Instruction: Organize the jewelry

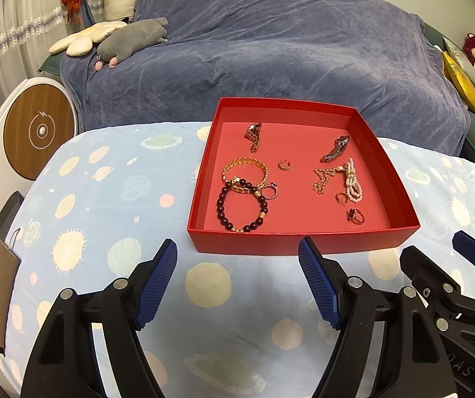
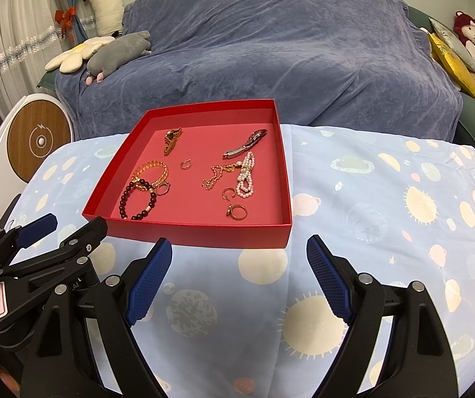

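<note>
Both grippers hover with fingers spread over the tablecloth [image 1: 111, 172], nothing between them: left gripper [image 1: 237, 248] and right gripper [image 2: 239, 247]. The red tray [image 1: 304, 240] lies at 12 o'clock, holding a bead bracelet [image 1: 241, 205], pearls [image 1: 353, 179], watch [image 1: 335, 149] and rings. Behind it stands a covered sofa [image 1: 270, 49].

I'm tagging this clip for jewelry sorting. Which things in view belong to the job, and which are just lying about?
Job:
red box
dark bead bracelet
gold bangle
pearl strand
watch
rings, e.g.
left gripper, open
right gripper, open

Lying about:
grey plush
covered sofa
red monkey toy
</note>
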A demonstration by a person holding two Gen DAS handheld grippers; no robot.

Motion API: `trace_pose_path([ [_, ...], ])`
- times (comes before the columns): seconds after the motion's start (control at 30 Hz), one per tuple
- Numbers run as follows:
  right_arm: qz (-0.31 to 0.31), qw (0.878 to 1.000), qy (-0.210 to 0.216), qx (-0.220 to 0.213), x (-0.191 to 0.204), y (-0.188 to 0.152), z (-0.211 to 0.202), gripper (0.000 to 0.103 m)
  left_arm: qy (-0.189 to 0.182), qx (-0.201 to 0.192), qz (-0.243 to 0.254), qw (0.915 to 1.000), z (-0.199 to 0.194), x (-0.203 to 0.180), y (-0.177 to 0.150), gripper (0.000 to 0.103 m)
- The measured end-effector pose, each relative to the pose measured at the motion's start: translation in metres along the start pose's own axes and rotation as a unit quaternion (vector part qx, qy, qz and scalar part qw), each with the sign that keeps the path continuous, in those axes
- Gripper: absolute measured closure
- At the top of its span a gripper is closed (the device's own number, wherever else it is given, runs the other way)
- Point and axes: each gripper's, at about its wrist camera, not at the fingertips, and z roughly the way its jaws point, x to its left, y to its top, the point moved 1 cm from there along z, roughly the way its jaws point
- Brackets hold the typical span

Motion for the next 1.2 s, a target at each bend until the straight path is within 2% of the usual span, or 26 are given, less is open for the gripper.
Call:
trace_pose_path([
  [0.17,0.006,1.0,-0.02,-0.013,-0.008,-0.002,-0.004,0.01,0.004,0.002,-0.004,1.0,0.001,0.001,0.0,0.03],
  [0.33,0.01,0.999,-0.026,-0.017,-0.015,-0.002,-0.005,0.007,0.019,-0.001,0.002,0.9998,0.001,-0.002,-0.001,0.026],
  [0.8,0.019,0.999,-0.03,-0.022,-0.012,-0.002,-0.002,0.005,0.026,0.0,-0.003,0.9997,0.001,0.0,-0.002,0.018],
  [1.2,0.021,0.999,-0.029,-0.019,-0.011,-0.004,-0.001,0.005,0.031,-0.006,0.001,0.9995,0.001,0.0,-0.003,0.018],
])
